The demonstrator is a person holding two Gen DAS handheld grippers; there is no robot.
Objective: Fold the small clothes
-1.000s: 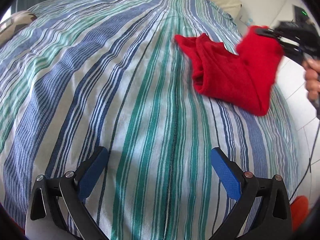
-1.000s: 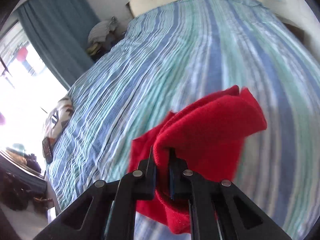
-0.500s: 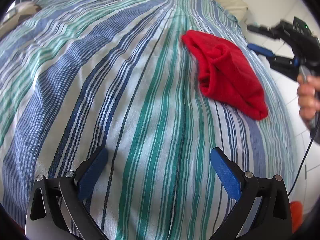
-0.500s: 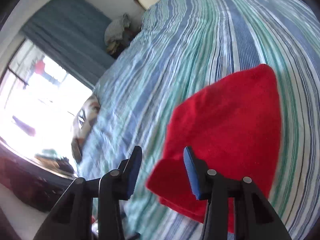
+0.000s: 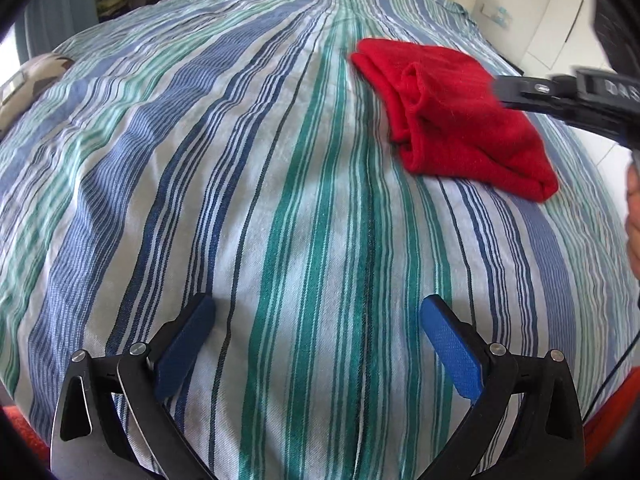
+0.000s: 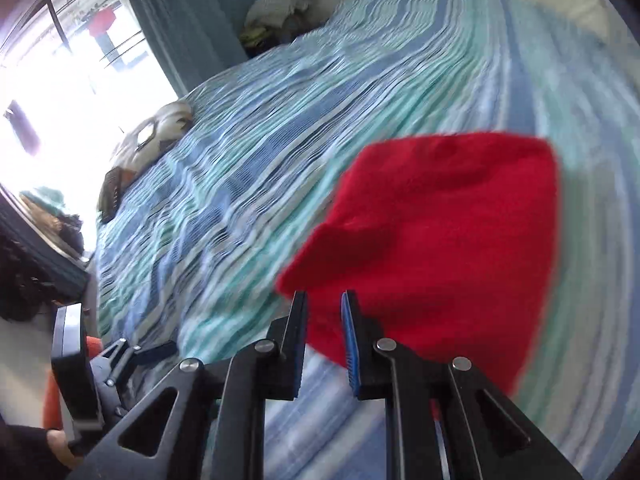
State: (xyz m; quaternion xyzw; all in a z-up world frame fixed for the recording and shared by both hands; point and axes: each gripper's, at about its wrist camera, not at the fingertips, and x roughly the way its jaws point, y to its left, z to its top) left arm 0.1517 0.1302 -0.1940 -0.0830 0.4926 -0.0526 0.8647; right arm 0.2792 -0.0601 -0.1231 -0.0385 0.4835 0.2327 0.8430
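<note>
While the red knit garment [image 5: 460, 116] lies folded into a compact bundle on the far right of the striped bedspread [image 5: 280, 200], the left gripper [image 5: 318, 336] waits well apart at the near edge, jaws spread wide and empty, leaving room; the right gripper [image 6: 324, 344] hovers over the bundle's near corner (view blurred), jaws slightly parted, gripping nothing, likely to press or re-pinch the fold
</note>
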